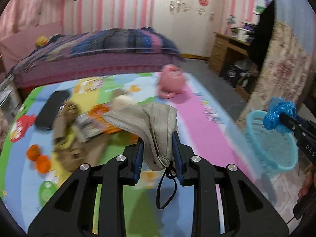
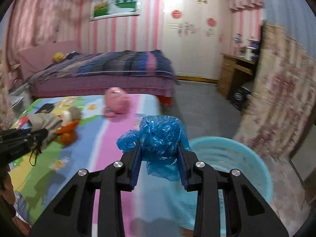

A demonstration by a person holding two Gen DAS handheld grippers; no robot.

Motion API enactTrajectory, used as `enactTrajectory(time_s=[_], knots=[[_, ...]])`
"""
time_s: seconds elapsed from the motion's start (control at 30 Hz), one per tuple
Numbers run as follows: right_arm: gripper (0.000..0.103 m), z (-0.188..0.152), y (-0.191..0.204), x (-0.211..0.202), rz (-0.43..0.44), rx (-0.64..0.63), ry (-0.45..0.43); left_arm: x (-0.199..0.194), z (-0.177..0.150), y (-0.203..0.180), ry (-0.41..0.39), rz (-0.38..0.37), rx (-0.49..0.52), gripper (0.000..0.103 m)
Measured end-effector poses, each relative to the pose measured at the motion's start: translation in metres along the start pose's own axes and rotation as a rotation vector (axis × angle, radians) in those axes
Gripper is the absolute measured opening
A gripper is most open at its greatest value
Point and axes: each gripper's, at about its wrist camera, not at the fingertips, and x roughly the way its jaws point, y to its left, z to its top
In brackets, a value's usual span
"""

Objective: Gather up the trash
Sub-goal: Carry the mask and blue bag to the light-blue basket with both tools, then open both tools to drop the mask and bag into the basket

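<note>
Glossy foam makes up the cartoon play mat, banded in pink, blue, green and yellow, its printed lettering smeared past reading. At three o'clock in the left wrist view sits the round pale-blue plastic basket, slotted walls blurred; in the right wrist view its rim is cut off at the lower edge. The left gripper is pinched on a beige fabric face mask, creased and stitched, its dark ear loop dangling toward six o'clock. The right gripper is clamped on a crumpled blue plastic bag, shiny and wrinkled, held near the basket's rim. A pink plush toy lies at twelve o'clock, blurred. The letters "DAS" show on the right gripper's side.
</note>
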Motion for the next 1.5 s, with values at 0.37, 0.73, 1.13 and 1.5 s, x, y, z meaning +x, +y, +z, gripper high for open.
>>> enactTrajectory(time_s=[0.37, 0.73, 1.13, 1.5], knots=[[0.034, -0.028, -0.12, -0.022, -0.176, 0.145, -0.023, 0.025, -0.002, -0.13, 0.01, -0.151, 0.171, 0.026], [0.034, -0.044, -0.155, 0.001, -0.222, 0.158, 0.009, 0.07, -0.011, -0.21, 0.005, -0.264, 0.255, 0.026], [0.034, -0.059, -0.174, 0.013, -0.244, 0.195, 0.022, 0.099, -0.003, -0.229, -0.002, -0.236, 0.285, 0.076], [0.035, -0.06, -0.163, 0.032, -0.212, 0.196, 0.04, 0.082, 0.001, -0.178, -0.048, -0.124, 0.227, 0.091]])
